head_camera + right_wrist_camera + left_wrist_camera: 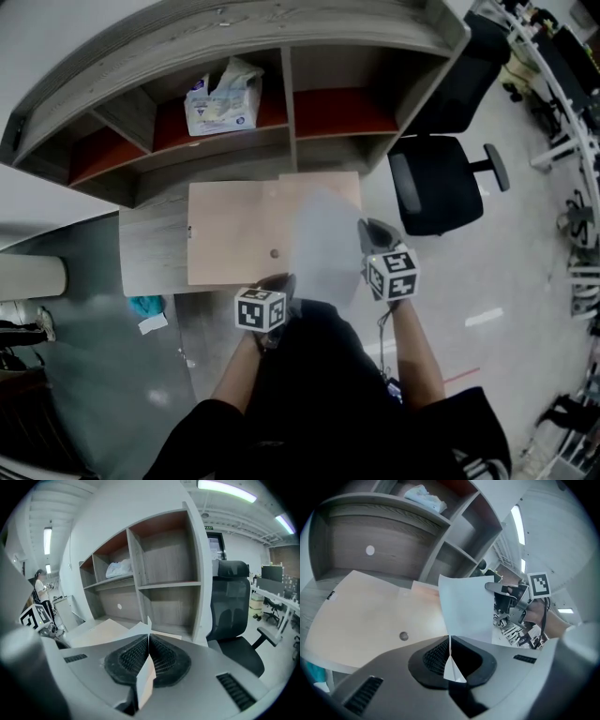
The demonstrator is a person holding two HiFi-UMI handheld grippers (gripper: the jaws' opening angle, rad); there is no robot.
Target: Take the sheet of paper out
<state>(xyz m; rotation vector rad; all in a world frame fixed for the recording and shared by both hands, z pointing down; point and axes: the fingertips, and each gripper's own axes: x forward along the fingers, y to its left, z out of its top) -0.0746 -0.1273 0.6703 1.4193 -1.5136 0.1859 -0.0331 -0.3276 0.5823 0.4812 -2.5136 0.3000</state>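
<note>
A white sheet of paper hangs lifted over the right part of a tan folder that lies flat on the grey desk. My left gripper is shut on the sheet's near lower edge. In the left gripper view the sheet stands up from between the pads. My right gripper is shut on the sheet's right edge, and in the right gripper view that paper edge shows pinched between the ribbed pads. The folder lies below it.
The desk's shelf unit rises behind the folder, with a pack of tissues in one cubby. A black office chair stands to the right of the desk. A blue item lies on the floor at the left.
</note>
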